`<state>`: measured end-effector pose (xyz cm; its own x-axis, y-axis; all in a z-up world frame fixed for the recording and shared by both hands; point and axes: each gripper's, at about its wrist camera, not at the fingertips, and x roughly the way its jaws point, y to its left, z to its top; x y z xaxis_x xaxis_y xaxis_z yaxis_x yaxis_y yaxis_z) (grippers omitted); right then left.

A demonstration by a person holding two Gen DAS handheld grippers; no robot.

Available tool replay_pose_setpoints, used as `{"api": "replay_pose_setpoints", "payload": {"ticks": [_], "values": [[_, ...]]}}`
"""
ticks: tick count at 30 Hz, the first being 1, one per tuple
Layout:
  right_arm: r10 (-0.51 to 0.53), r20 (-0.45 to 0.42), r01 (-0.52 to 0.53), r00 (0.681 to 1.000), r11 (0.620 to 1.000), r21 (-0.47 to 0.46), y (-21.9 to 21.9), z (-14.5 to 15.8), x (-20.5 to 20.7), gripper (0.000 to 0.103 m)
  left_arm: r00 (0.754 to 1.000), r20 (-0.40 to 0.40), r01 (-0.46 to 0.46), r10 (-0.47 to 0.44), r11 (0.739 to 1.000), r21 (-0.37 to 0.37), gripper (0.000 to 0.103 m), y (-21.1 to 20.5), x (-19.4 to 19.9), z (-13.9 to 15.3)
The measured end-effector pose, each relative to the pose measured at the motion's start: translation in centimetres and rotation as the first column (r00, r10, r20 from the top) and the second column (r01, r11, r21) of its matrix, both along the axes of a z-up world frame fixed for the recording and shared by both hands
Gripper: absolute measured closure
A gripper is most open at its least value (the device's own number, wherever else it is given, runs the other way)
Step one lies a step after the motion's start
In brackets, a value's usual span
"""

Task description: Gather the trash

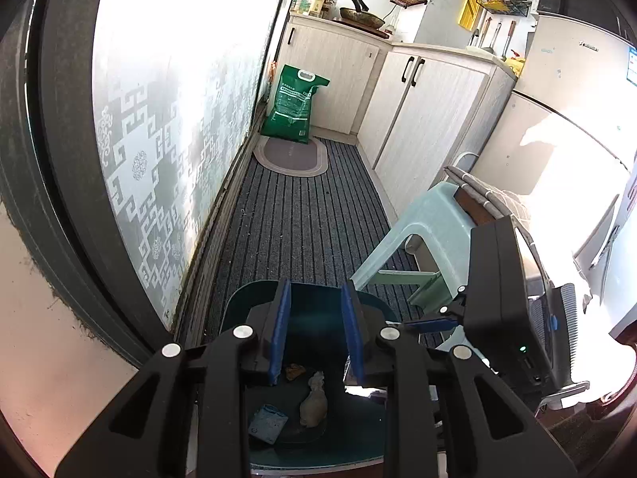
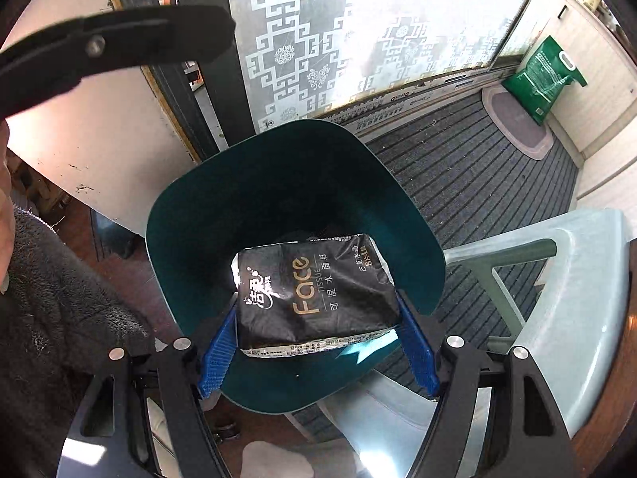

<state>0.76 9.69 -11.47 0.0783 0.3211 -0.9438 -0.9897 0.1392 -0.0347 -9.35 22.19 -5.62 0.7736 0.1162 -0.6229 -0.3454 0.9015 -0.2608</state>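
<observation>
Nearest in the right wrist view: right tongs (image 2: 318, 342) clamped on a black tissue pack (image 2: 314, 294), blue pads (image 2: 217, 352) pressing its two short ends, pack held over the mouth of the dark green trash bin (image 2: 191, 215). Long axis of the pack running side to side across the tongs, from pad to pad; printed face up toward the camera, "Face" lettering reading slightly uphill toward the right; crimped seam edge nearest the camera, far edge pointing into the bin.

To do this step well, probably: lower a little further so the whole pack sits inside the rim, keep it level, then spread the pads fully and let it drop flat. Worth checking the right end first, since it looks closest to the bin wall and might catch there.

In the left wrist view: left tongs (image 1: 316, 330) open and empty, hanging above the same bin (image 1: 239, 298), a clear gap between the pads. Best kept out of the drop path. Below, on the bin floor: a crumpled pale wad (image 1: 314, 400), a small blue packet (image 1: 267, 424) and a brownish scrap (image 1: 294, 371).

Beside the bin, a pale green plastic stool (image 2: 557, 318). Farther off, striped floor mat (image 1: 302, 215), then a green sack (image 1: 292, 105) leaning by the cabinets.
</observation>
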Motion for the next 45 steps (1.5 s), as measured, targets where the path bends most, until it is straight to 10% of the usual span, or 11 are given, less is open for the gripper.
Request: {"api": "replay_pose_setpoints", "payload": {"ticks": [16, 27, 37, 45], "values": [[-0.004, -0.038, 0.002, 0.999, 0.999, -0.04, 0.6, -1.9, -0.5, 0.022, 0.999, 0.036, -0.009, 0.009, 1.0, -0.004, 0.077, 0.5, -1.1, 1.0], [-0.081, 0.129, 0.051, 0.988, 0.973, 0.223, -3.9, 7.3, -2.7, 0.043, 0.991, 0.133, -0.033, 0.021, 0.995, 0.089, 0.076, -1.4, -3.8, 4.3], [-0.284, 0.049, 0.237, 0.958, 0.874, 0.424, -12.7, 12.1, -2.3, 0.043, 0.993, 0.108, -0.06, 0.044, 0.986, 0.156, 0.042, -4.1, -6.0, 3.7], [-0.491, -0.029, 0.435, 0.87, 0.74, 0.514, -21.3, 12.6, -2.5, 0.035, 0.995, 0.097, -0.037, 0.017, 0.977, 0.212, 0.015, -7.2, -7.6, 3.3]]}}
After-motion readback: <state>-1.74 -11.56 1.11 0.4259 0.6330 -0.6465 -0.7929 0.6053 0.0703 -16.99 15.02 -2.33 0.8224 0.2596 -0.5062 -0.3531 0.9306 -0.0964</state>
